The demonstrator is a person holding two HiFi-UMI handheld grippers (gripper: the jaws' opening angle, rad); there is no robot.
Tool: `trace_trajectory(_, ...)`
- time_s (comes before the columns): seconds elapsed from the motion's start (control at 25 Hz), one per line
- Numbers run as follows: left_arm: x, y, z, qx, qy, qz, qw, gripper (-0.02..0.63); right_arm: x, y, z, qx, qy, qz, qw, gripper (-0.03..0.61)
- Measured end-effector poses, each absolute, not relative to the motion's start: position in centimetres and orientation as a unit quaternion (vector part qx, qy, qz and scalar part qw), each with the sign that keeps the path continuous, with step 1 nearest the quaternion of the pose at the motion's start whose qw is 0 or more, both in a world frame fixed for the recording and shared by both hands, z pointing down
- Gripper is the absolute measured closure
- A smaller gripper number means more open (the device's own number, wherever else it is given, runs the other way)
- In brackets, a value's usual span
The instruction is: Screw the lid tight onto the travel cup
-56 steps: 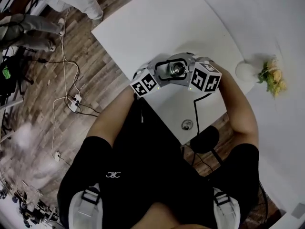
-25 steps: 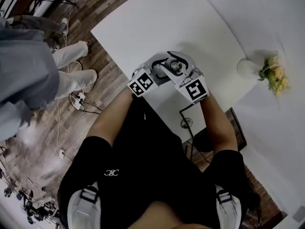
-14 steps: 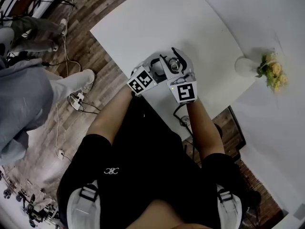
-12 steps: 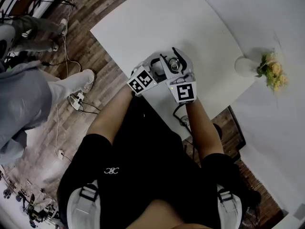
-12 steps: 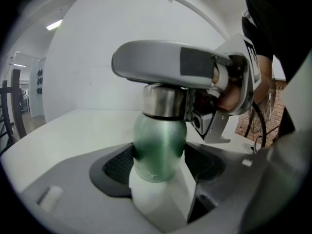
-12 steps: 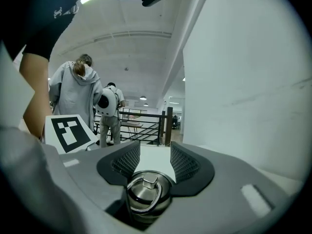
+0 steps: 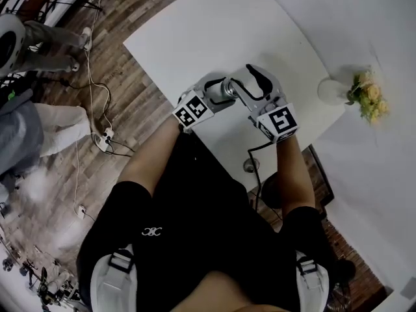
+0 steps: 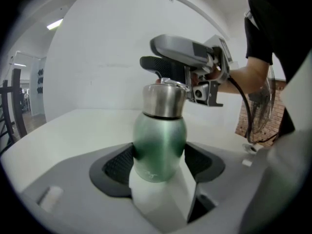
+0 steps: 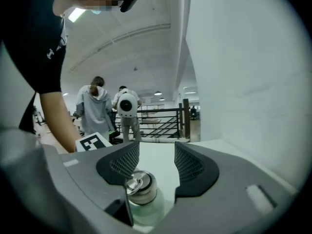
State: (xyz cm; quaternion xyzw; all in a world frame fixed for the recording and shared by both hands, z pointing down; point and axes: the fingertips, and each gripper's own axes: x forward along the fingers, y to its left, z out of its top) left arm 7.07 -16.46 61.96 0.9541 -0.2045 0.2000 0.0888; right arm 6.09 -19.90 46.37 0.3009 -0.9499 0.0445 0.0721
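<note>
The left claw [image 8: 161,165] clamps the cup [image 8: 160,135] over the desk [image 7: 214,31], bracing it against turning. The right claw [image 9: 153,157] stands wide around the lid [image 9: 140,188], pads not pressing, likely poised to bite and twist.

White table [image 7: 214,25] over a wood-plank floor [image 7: 140,90]. A round white vase [image 7: 330,91] of yellow flowers stands at the table's edge — well apart from the vase, a small metal disc [image 7: 251,167] lies near another edge.

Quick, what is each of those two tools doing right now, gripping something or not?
Left tool: closed on the green travel cup.
Right tool: open; the lid sits low between its jaws, not pinched.
</note>
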Motion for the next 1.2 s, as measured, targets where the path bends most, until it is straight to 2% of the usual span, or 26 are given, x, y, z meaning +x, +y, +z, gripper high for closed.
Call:
trace_trajectory(0.08, 7.3, -16.5, 62.0, 0.954, -0.204, 0.201, 0.089, 0.235, 6.5, -18.8, 46.8, 0.223, -0.968, 0.039, 0.109, 0.365)
trace_trajectory(0.2, 7.3, -16.4, 62.0, 0.953, -0.204, 0.204, 0.09, 0.233, 6.2, -16.7, 49.2, 0.101, -0.974, 0.025, 0.204, 0.304)
trace_trajectory(0.36, 7.2, -16.4, 62.0, 0.954, -0.202, 0.204, 0.091, 0.233, 5.8, -15.3, 52.6, 0.002, -0.954, -0.017, 0.3, 0.29)
trace_trajectory(0.6, 7.4, -16.4, 62.1, 0.953, -0.203, 0.207, 0.089, 0.233, 4.2, -14.9, 53.9, -0.078, -0.953, -0.032, 0.292, 0.291)
trace_trajectory(0.96, 7.3, -16.3, 62.0, 0.953, -0.196, 0.214, 0.087, 0.233, 3.1, -14.0, 56.1, -0.181, -0.928, -0.043, 0.322, 0.295)
trace_trajectory(1.2, 7.2, -16.4, 62.0, 0.954, -0.199, 0.211, 0.083, 0.235, 3.0, -14.2, 56.0, -0.171, -0.937, -0.05, 0.3, 0.299)
